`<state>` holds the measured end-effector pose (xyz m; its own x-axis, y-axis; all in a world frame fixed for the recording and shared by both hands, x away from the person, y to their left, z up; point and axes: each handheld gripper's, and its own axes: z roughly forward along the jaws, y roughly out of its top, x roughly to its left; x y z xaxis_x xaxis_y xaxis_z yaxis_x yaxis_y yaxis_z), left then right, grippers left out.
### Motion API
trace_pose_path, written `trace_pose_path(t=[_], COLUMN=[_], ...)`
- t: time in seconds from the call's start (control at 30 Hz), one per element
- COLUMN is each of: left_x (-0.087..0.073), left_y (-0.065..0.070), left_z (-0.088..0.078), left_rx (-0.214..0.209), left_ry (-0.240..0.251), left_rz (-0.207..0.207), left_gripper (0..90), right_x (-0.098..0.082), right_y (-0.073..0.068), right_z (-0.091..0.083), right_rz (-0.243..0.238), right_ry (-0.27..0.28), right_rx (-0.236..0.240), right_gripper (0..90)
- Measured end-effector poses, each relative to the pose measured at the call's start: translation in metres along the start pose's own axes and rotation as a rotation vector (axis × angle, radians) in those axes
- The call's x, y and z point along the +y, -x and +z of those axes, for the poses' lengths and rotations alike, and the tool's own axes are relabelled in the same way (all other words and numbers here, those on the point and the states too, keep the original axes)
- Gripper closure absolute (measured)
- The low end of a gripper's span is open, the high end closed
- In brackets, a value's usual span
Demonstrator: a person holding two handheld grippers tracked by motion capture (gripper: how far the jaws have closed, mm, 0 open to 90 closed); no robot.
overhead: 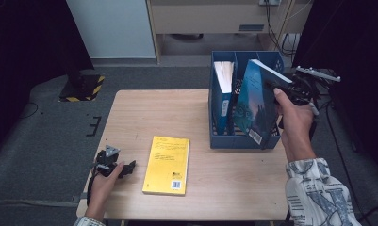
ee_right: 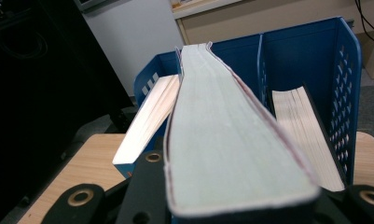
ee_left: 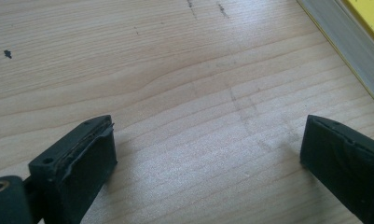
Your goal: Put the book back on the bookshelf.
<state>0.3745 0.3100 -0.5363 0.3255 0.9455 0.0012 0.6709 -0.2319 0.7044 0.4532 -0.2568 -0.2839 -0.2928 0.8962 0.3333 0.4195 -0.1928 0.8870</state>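
Right gripper (overhead: pixel 277 89): raised at the rack (overhead: pixel 217 137), forearm angled up from bottom right, fingers clamped on a tilted blue book (overhead: pixel 255 101) entering the right compartment. Left gripper (overhead: pixel 128 167): resting low on counter (overhead: pixel 144 113), fingers wide apart, beside yellow book (overhead: pixel 168 165).

On the table (overhead: pixel 201 188) a file rack (overhead: pixel 243 141) stands at the far right. One book (overhead: pixel 223 89) stands upright in its left compartment. A second book (overhead: pixel 252 101) leans tilted in the right compartment, clamped at its upper edge by the right gripper (overhead: pixel 292 89), which hangs just right of the rack. A third book (overhead: pixel 168 165) lies flat in front of the rack, toward the left. The left gripper (overhead: pixel 123 168) rests on the table just left of that flat book, its jaws apart.
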Motion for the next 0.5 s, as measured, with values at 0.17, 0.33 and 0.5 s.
trace_pose_path(t=[0.17,0.33,0.5], left_x=[0.0,0.0,0.0002], left_y=[0.0001,0.0002,0.0002], left_z=[0.0,0.0001,0.0002], left_rx=[0.0,0.001,0.001], left_ry=[0.0,-0.001,-0.001], left_rz=[0.0,0.001,0.003], left_gripper=[2.7,2.6,2.5], right_x=[-0.0006,-0.0001,0.0025], right_y=[0.0004,0.0025,0.0018], right_z=[0.0005,0.0005,0.0029], right_rz=[-0.004,0.009,0.006], right_ry=[-0.008,-0.002,0.007], right_rx=[-0.001,-0.017,-0.041], right_gripper=[72.8,72.8,72.8])
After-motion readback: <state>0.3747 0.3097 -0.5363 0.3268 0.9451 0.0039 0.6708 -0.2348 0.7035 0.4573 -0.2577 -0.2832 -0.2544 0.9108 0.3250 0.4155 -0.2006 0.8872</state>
